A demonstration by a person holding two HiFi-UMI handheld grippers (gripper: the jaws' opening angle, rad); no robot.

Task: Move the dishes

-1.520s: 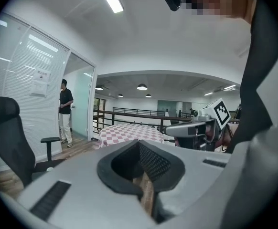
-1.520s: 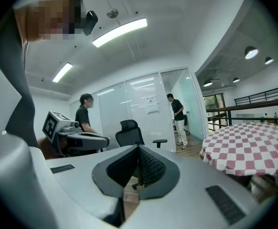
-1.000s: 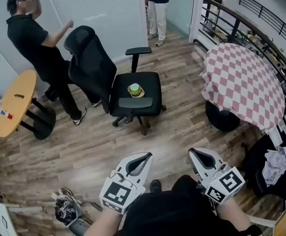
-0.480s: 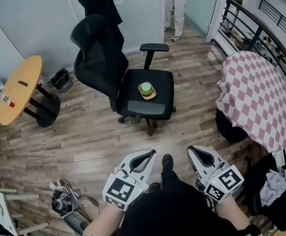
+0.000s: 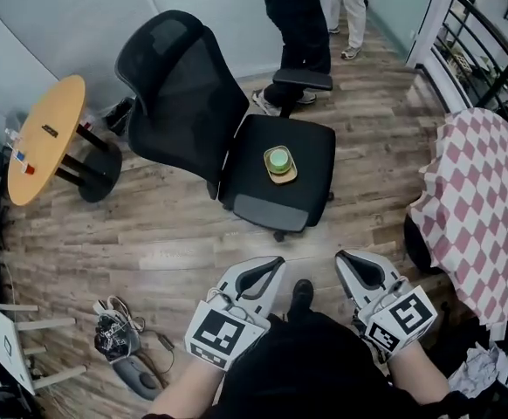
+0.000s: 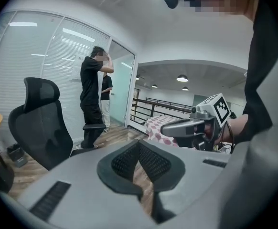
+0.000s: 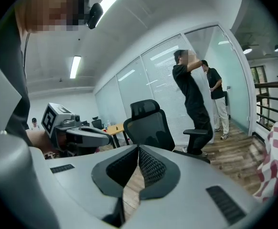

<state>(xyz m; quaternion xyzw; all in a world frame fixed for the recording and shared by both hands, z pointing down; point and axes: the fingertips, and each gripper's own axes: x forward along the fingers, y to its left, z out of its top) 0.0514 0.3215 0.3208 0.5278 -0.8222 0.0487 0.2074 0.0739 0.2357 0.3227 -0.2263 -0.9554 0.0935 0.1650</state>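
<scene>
We hold the left tongs (image 5: 270, 267) pressed together and empty, low at our waist, the dishes likely still beyond reach. Ahead of both tips, the green cup (image 5: 278, 158) on its saucer (image 5: 285, 178) rests on an office chair (image 5: 311, 142), open floor between. The right tongs (image 5: 348, 260) are likewise pressed together; a checked table (image 5: 485, 208) crowds their right.

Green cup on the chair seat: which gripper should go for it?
Left, narrowly. Both grippers are shut, empty and short of the chair; the left gripper sits almost straight in front of the green cup, while the right gripper is off to the side.
</scene>
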